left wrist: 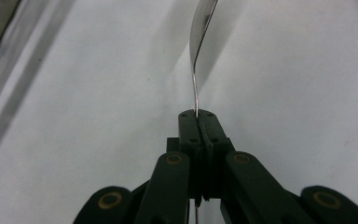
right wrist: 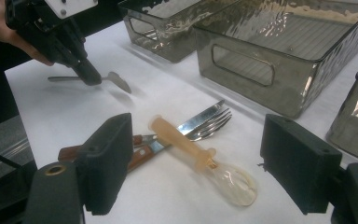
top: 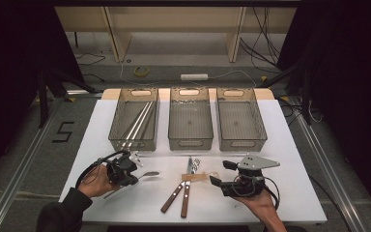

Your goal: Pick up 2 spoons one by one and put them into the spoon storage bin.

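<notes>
Left gripper [top: 131,177]: jaws closed tight on the thin handle of a metal spoon [left wrist: 200,28], the pads pinching it edge-on, the bowl sticking out ahead of the tips just above the white table [top: 280,145]; in the right gripper view the same spoon [right wrist: 114,80] juts from that gripper [right wrist: 91,77], held low over the surface. Right gripper [top: 216,181]: jaws spread wide, nothing between the pads, held in the person's hand near the front edge. Just ahead of its open jaws: a translucent amber-handled spoon [right wrist: 200,156], lying across a fork [right wrist: 212,125] and a knife [right wrist: 200,115], both with wooden handles, all between the two grippers. Beyond the grippers, at the far side of the table: three smoky clear plastic bins in a row; the left bin [top: 134,121], beyond the left gripper, holds long metal rods; the middle bin [top: 190,118] and right bin [top: 240,121] appear bare.
</notes>
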`<state>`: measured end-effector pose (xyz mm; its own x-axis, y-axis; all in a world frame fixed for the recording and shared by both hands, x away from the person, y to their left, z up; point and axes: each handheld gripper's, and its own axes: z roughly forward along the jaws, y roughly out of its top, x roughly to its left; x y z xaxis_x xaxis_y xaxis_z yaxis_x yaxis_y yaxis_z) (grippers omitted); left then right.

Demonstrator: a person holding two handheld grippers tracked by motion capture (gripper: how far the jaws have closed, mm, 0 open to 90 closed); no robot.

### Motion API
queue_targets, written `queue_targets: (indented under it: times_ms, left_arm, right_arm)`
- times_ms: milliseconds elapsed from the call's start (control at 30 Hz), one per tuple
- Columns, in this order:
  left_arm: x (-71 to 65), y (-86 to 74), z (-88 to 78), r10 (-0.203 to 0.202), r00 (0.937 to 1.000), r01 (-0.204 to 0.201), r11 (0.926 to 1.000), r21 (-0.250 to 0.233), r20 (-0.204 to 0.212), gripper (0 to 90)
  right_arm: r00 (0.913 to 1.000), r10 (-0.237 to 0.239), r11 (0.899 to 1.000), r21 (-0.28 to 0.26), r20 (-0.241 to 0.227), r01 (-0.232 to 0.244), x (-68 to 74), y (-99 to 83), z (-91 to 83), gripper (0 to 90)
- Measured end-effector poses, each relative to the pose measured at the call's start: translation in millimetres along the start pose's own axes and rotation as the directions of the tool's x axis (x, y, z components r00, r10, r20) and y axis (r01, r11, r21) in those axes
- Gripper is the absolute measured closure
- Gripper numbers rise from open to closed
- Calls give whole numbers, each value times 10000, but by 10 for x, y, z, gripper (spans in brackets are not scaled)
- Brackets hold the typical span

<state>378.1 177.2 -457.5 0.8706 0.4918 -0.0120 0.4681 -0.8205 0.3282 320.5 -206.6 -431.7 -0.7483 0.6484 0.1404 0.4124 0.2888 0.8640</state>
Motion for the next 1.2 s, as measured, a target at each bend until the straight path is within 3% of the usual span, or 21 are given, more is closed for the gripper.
queue_targets:
  times_ms: [100,333,467,633,833,1000,1100,1200]
  left_arm:
    - [10,8,-29,-82,10000,82,9999,-70,-31,893]
    - [29,34,-119,-606,9980,619,9949,-797,191,893]
    - [50,54,-193,-1004,9942,1048,9841,-1434,376,894]
    - [70,102,-267,-1535,9866,1617,9635,-2135,546,893]
    - [113,197,-349,-1760,9828,1845,9434,-2754,553,893]
    - [145,314,-399,-1779,9820,1888,9337,-3042,637,894]
    - [151,370,-420,-1728,9833,1819,9338,-3080,569,894]
    - [165,414,-432,-1796,9817,1907,9277,-3211,642,893]
  right_arm:
    - [10000,2,10000,8,7,-2,-1,-1,-1,265]
    - [10000,58,10000,-9,-8,-58,-1,-2,-4,265]
    - [10000,66,10000,3,16,-66,-3,-4,-2,265]
    - [9999,128,9999,14,35,-128,-12,-6,-2,265]
    - [9999,136,9999,9,55,-136,-19,-10,-1,265]
    - [9998,175,9998,-9,42,-175,-24,-13,-3,265]
    - [9998,177,9998,5,70,-177,-27,-14,-6,265]
    - [9998,171,9999,-20,71,-171,-31,-15,-8,265]
